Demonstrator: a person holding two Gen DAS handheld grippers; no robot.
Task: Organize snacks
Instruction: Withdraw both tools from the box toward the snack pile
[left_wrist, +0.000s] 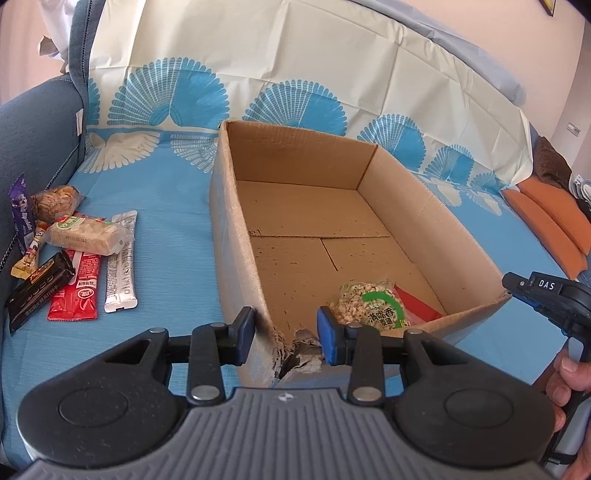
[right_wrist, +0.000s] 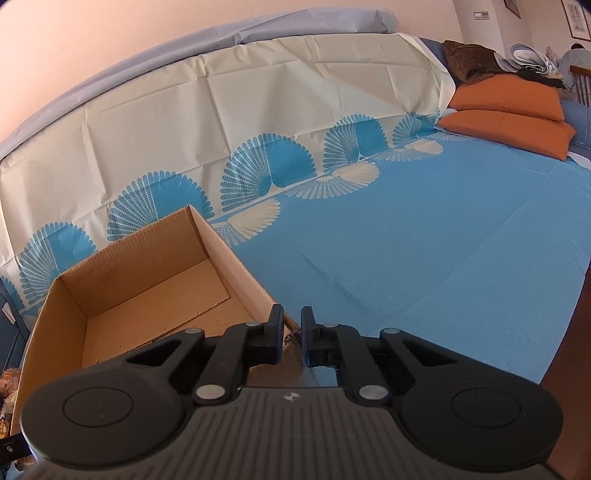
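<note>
Two grippers frame the near end of the open brown cardboard box (left_wrist: 314, 206), which sits on a blue cloth printed with cream fans (left_wrist: 173, 229). Taking that box as landmark: the left gripper (left_wrist: 285, 334) straddles its torn near-left corner, one blue pad outside the wall and one inside; the jaws stand at a middling width and I cannot tell whether the pads press the card. The right gripper (right_wrist: 291, 336) sits at the box's near-right corner, jaws drawn narrow on the wall's edge, apparently pinching the corrugated card. Both probably hold the box to steady or shift it, since it is light and its corner is ripped and soft.

Inside the box, against its near wall, lies a clear crinkly packet of puffed grains with a green ring label (left_wrist: 369, 304), partly over a flat red wrapper (left_wrist: 417, 302). Left of the box, well apart on the cloth, the remaining snacks wait in a loose heap: a silver stick sachet (left_wrist: 120, 262), a red sachet (left_wrist: 75, 288), a dark glossy bar (left_wrist: 37, 290), a pale grain bar in clear film (left_wrist: 88, 232) and a purple wrapper (left_wrist: 22, 214). Most of the sorting looks undone
</note>
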